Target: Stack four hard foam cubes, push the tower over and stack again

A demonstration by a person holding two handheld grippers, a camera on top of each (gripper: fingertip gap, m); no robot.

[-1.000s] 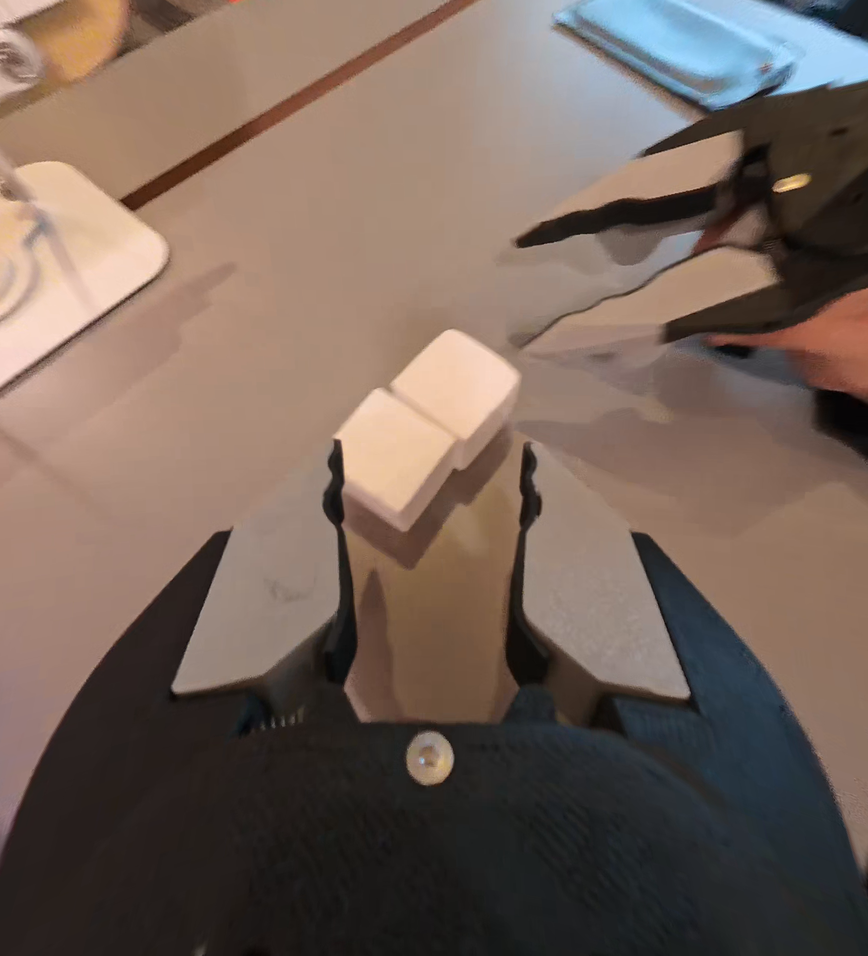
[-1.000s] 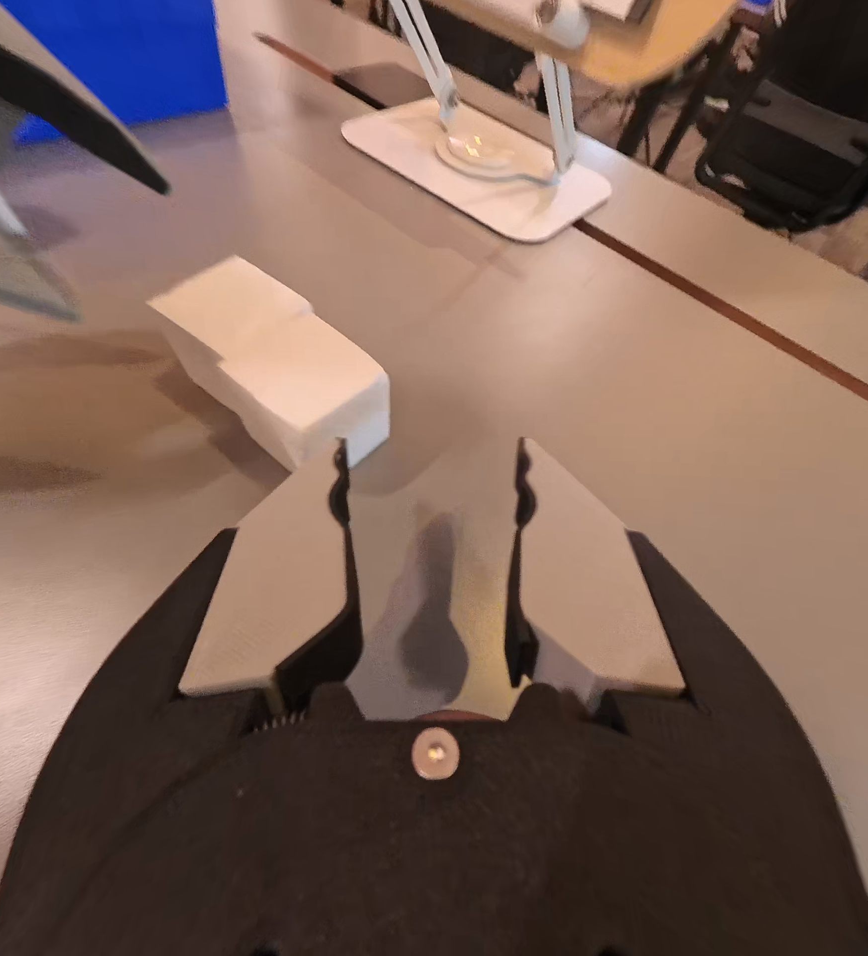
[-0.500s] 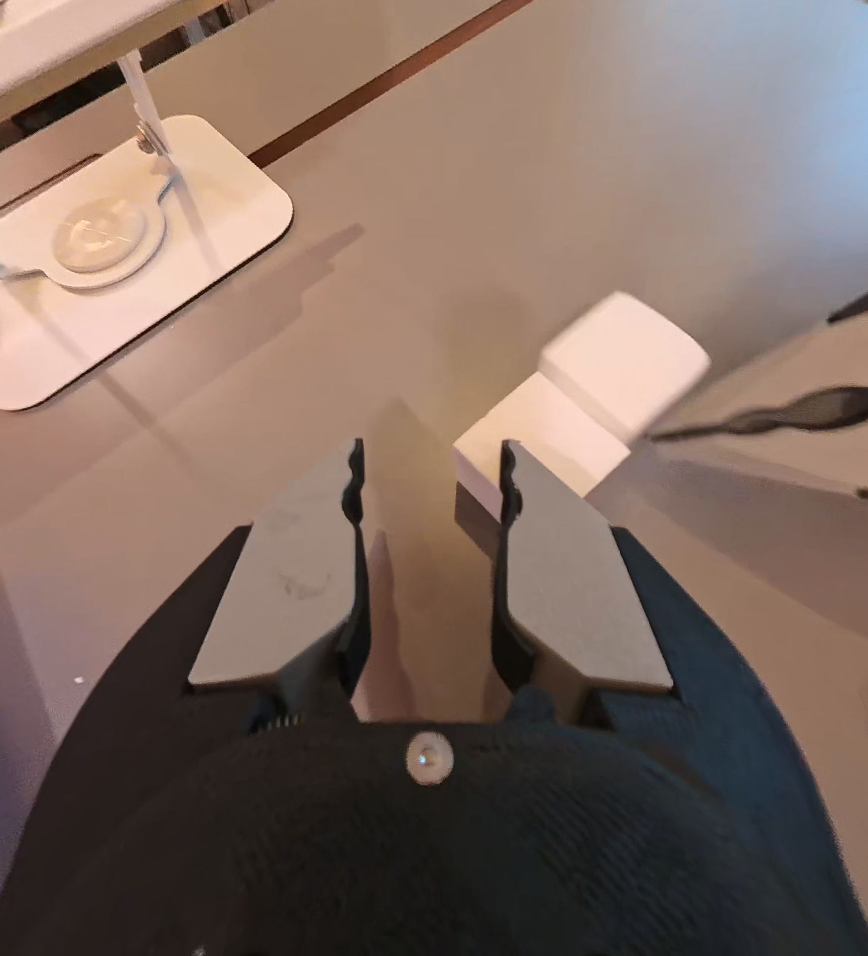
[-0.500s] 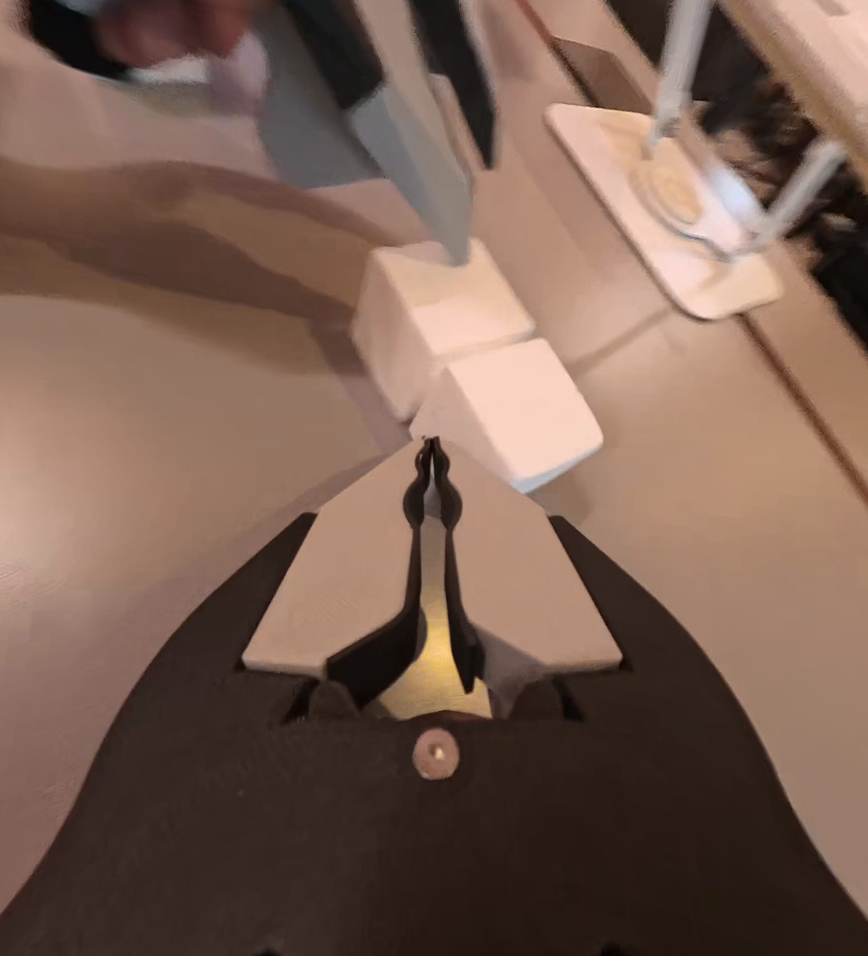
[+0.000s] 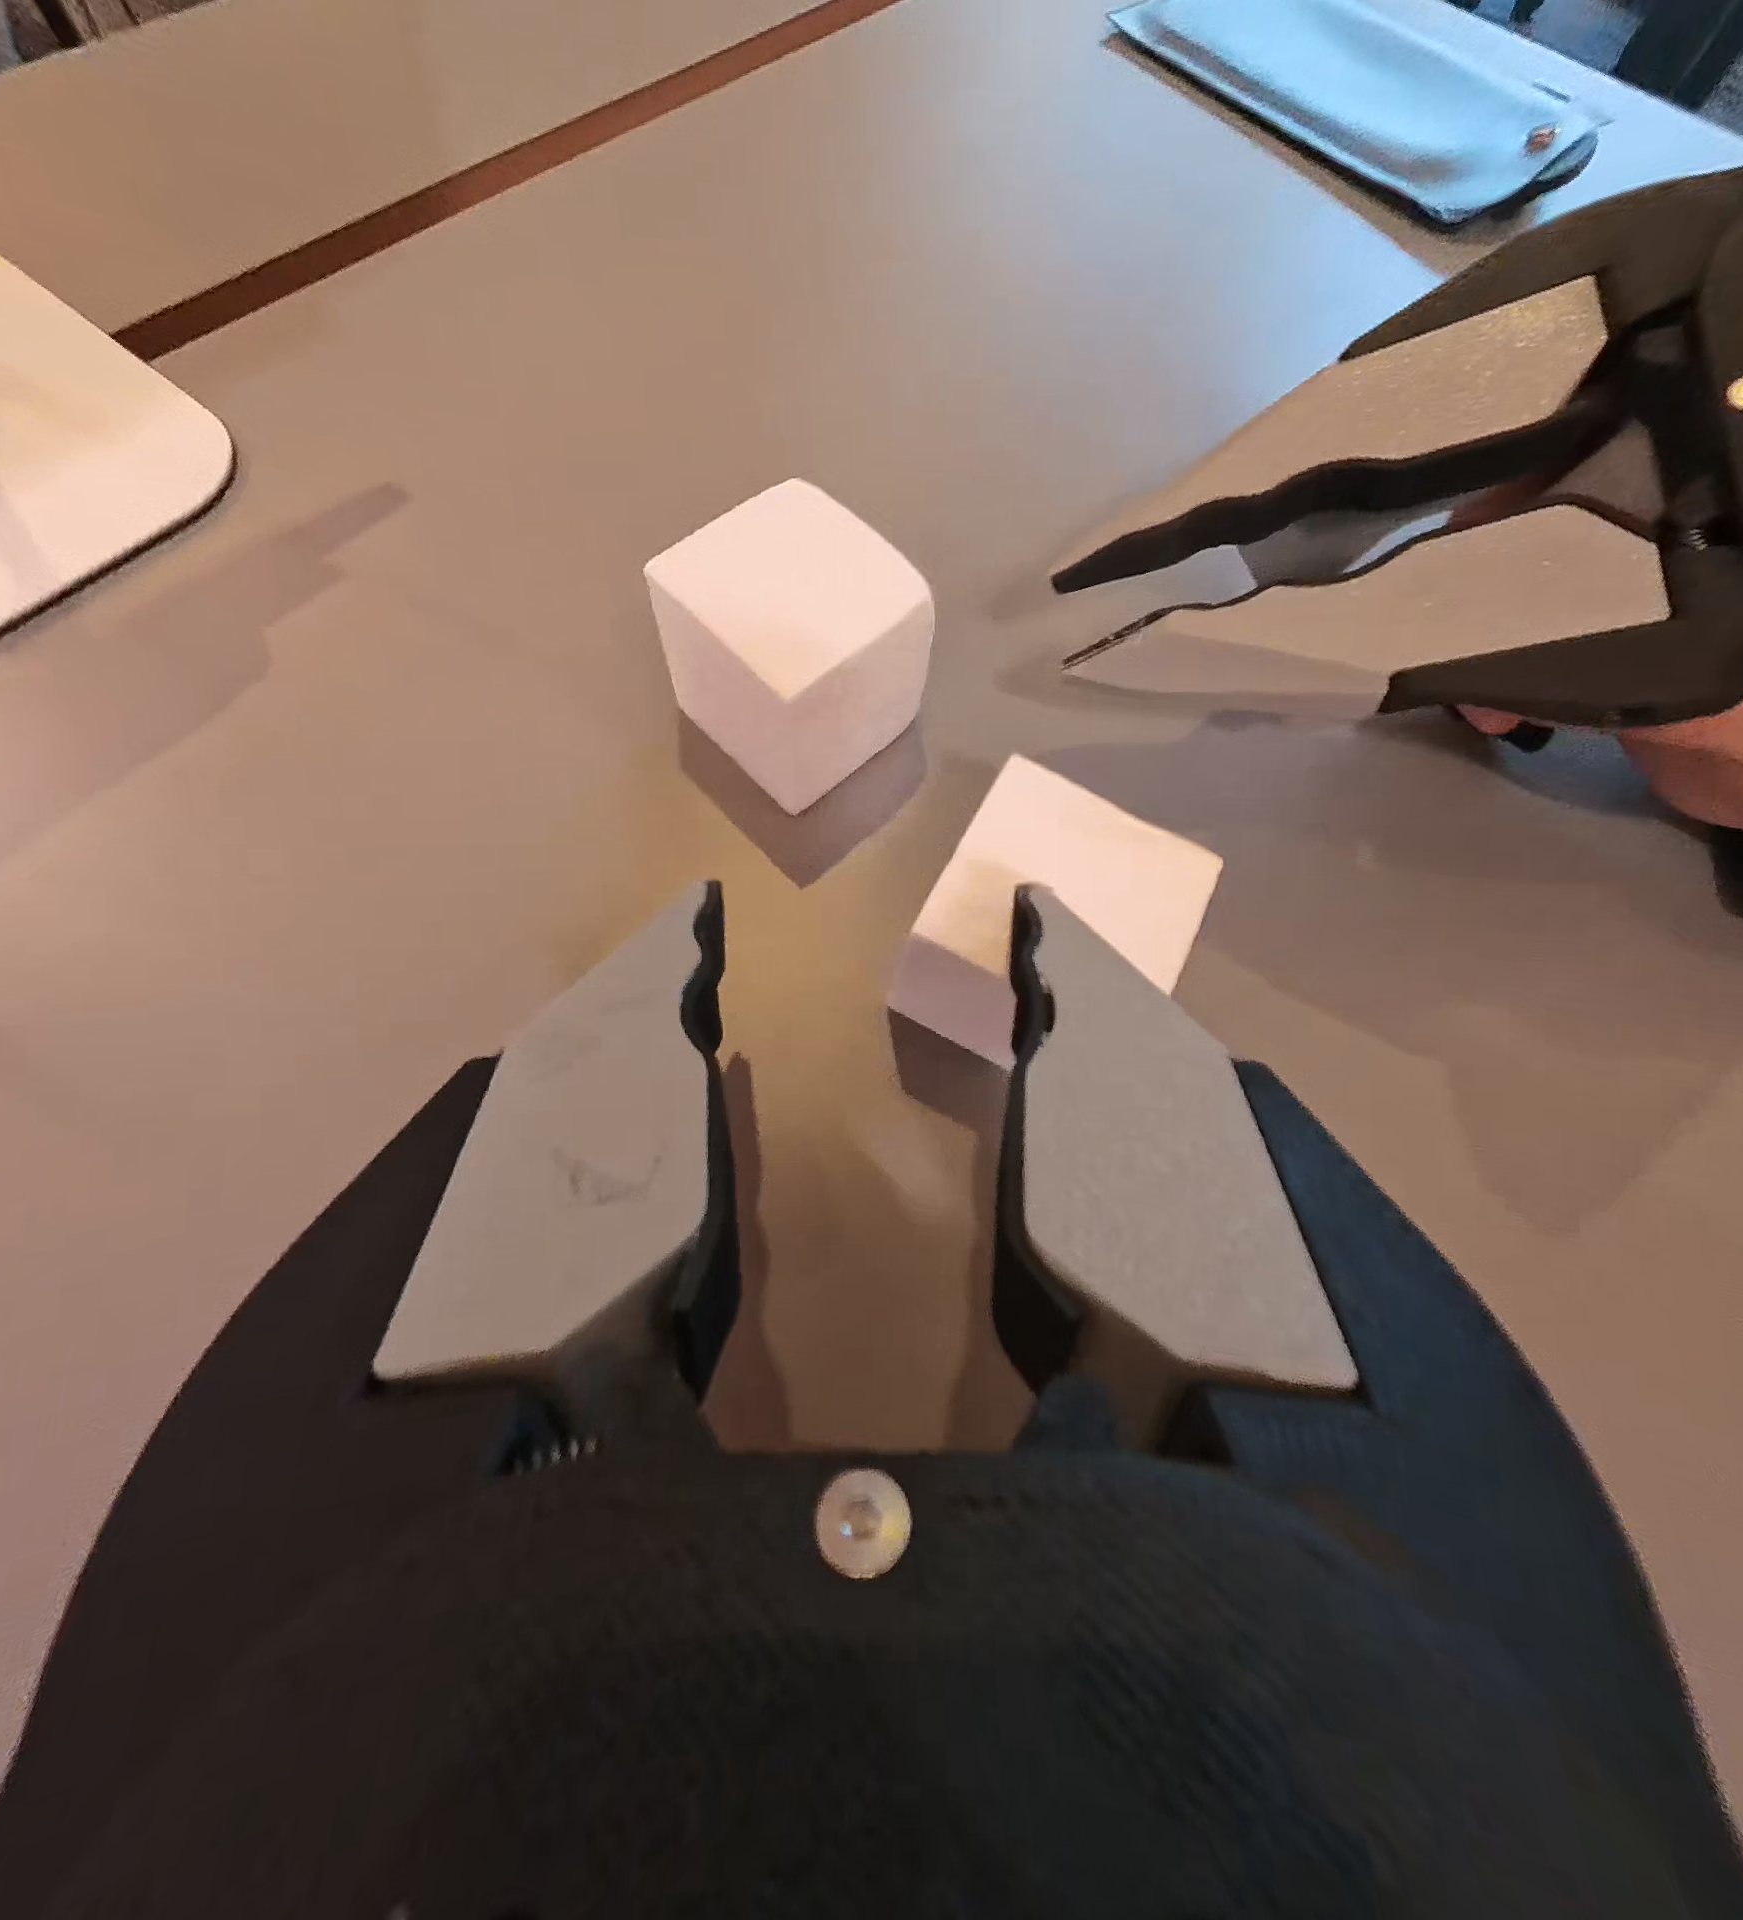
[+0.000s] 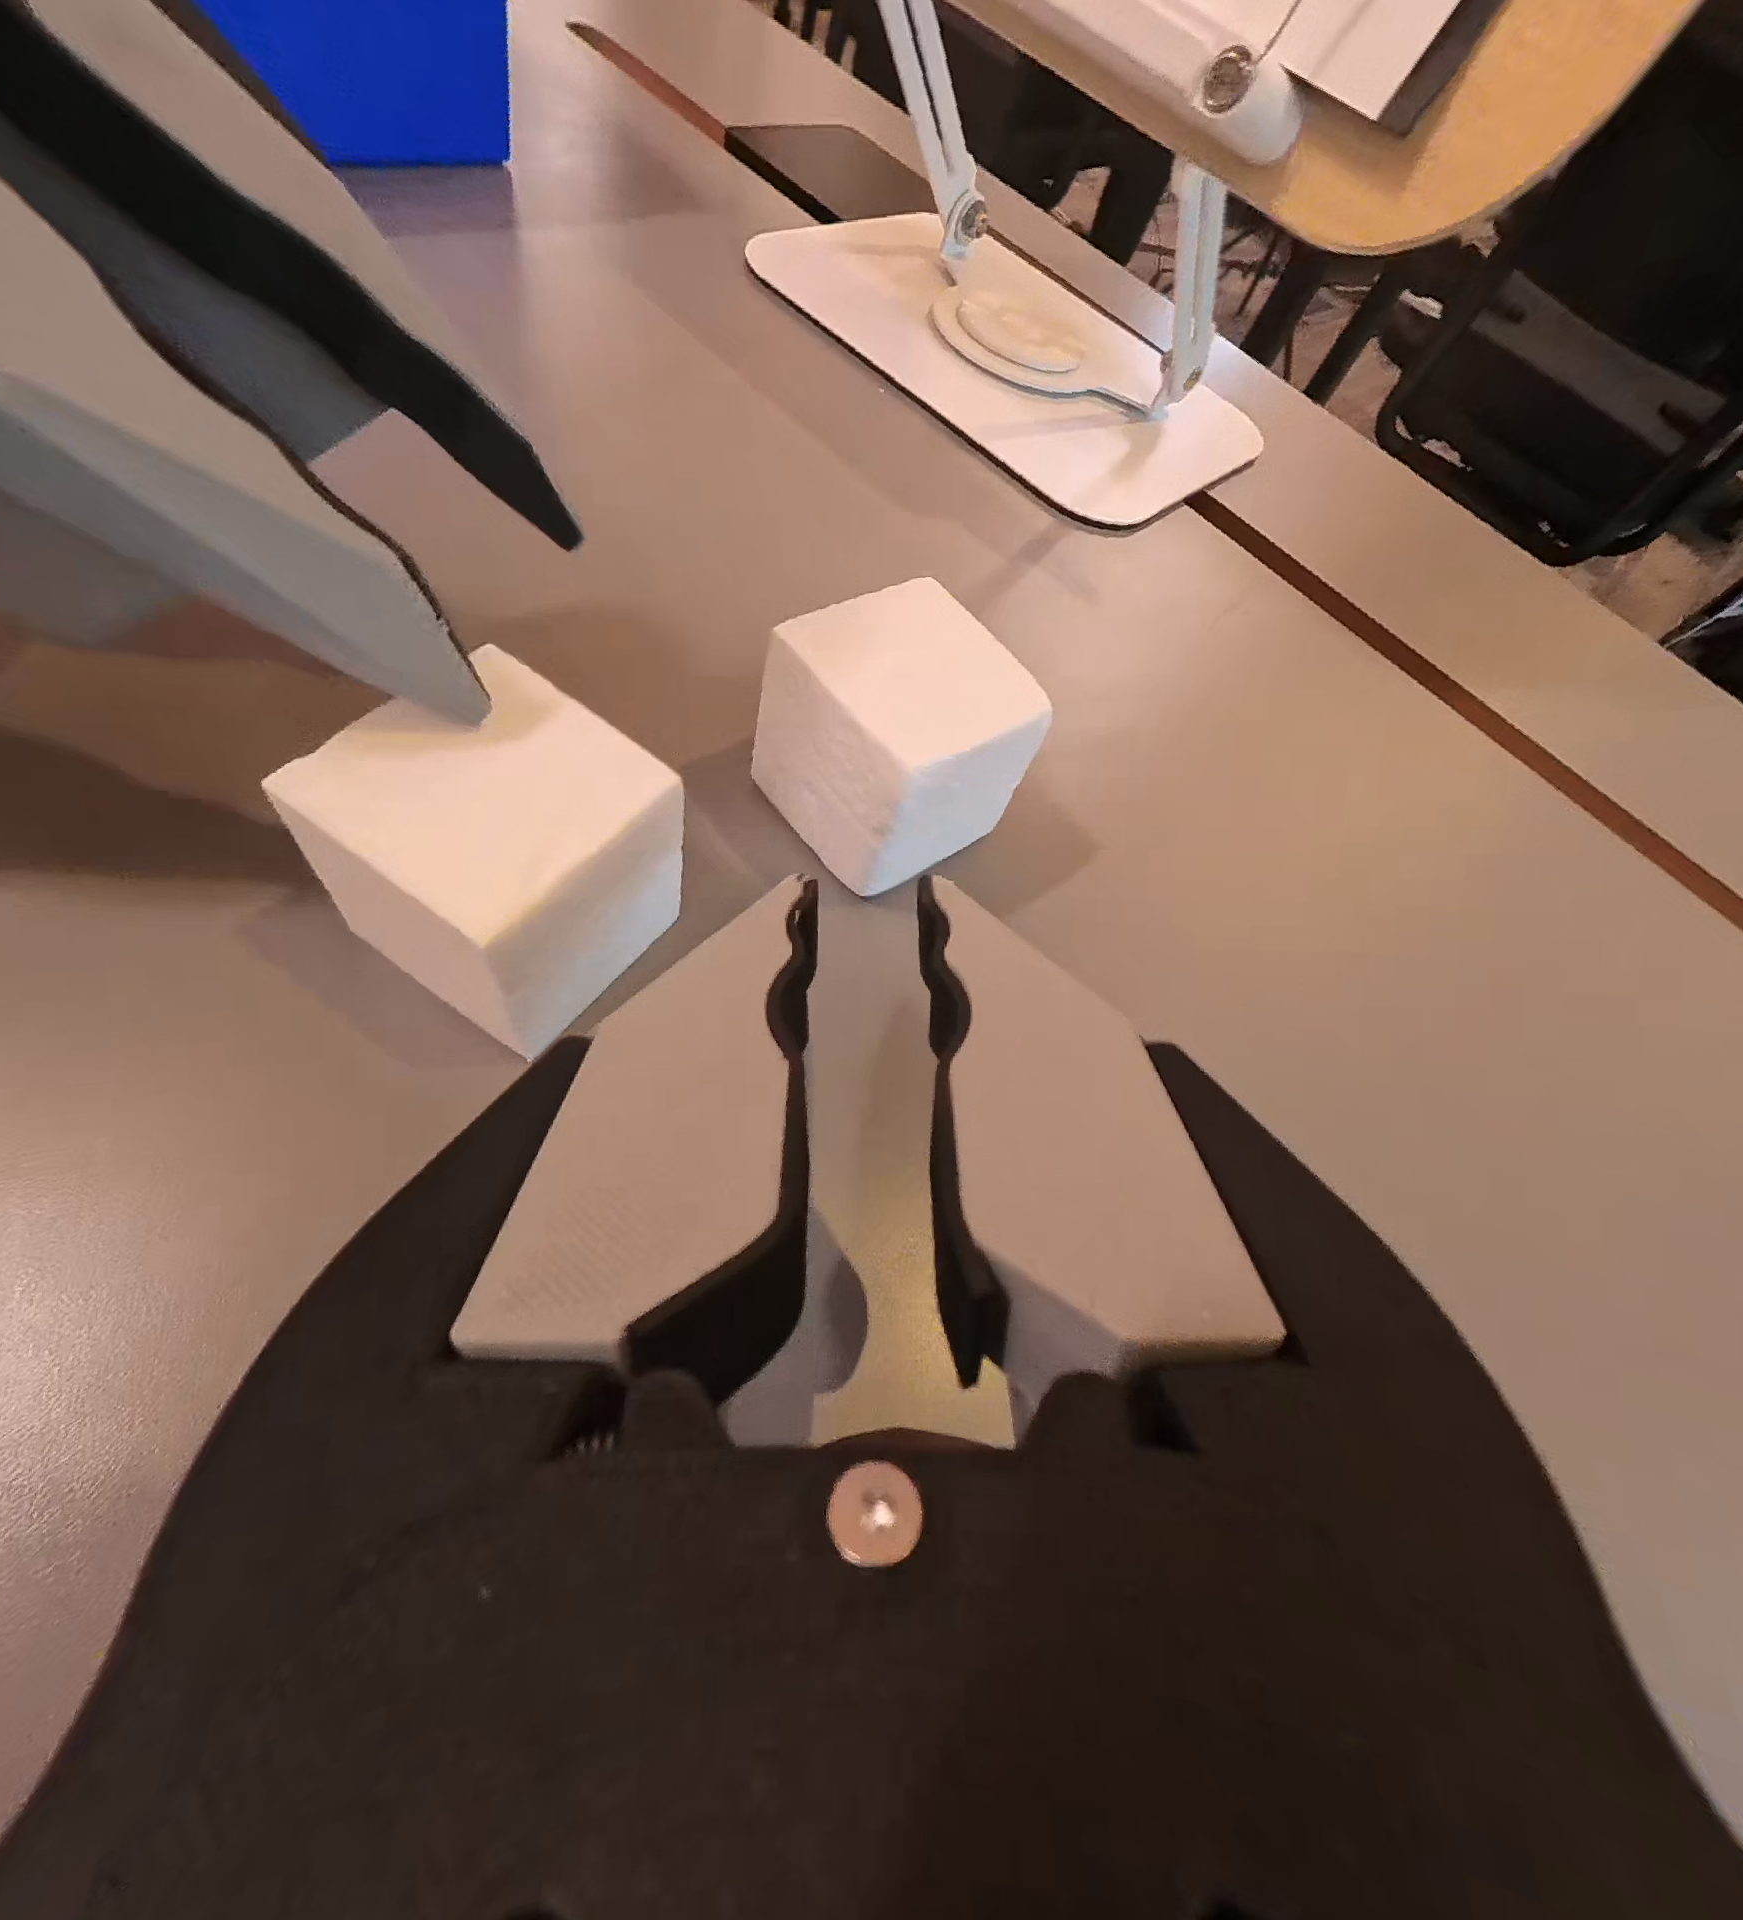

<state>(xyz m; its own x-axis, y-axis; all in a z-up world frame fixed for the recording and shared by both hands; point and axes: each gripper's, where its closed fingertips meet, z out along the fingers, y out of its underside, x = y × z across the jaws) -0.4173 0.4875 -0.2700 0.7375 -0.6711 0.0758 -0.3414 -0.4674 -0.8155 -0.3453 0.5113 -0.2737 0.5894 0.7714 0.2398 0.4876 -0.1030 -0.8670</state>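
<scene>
Two white foam cubes lie apart on the grey table [image 5: 431, 935]. The farther cube [image 5: 789, 639] stands alone; in the right wrist view it [image 6: 898, 748] is just beyond my right gripper [image 6: 865, 888]. That gripper is empty, its jaws a narrow gap apart. The nearer cube [image 5: 1064, 894] sits partly behind the right finger of my left gripper [image 5: 865, 914], which is open and empty. In the right wrist view, one left fingertip [image 6: 467, 707] touches the top of this cube [image 6: 493, 831]. The right gripper [image 5: 1064, 621] also shows in the left wrist view, right of the far cube. No other cubes are visible.
A white lamp base [image 6: 1002, 343] stands beyond the cubes; it also shows at the left of the left wrist view [image 5: 36, 447]. A blue box [image 6: 379, 73] and a grey-blue pad [image 5: 1366, 94] lie farther off. A hand [image 5: 1729, 769] holds the right gripper. Chairs stand past the table edge.
The two cubes, touching before, now lie apart. My right gripper went from shut to slightly open. My left gripper swung so that the cubes are ahead of it again.
</scene>
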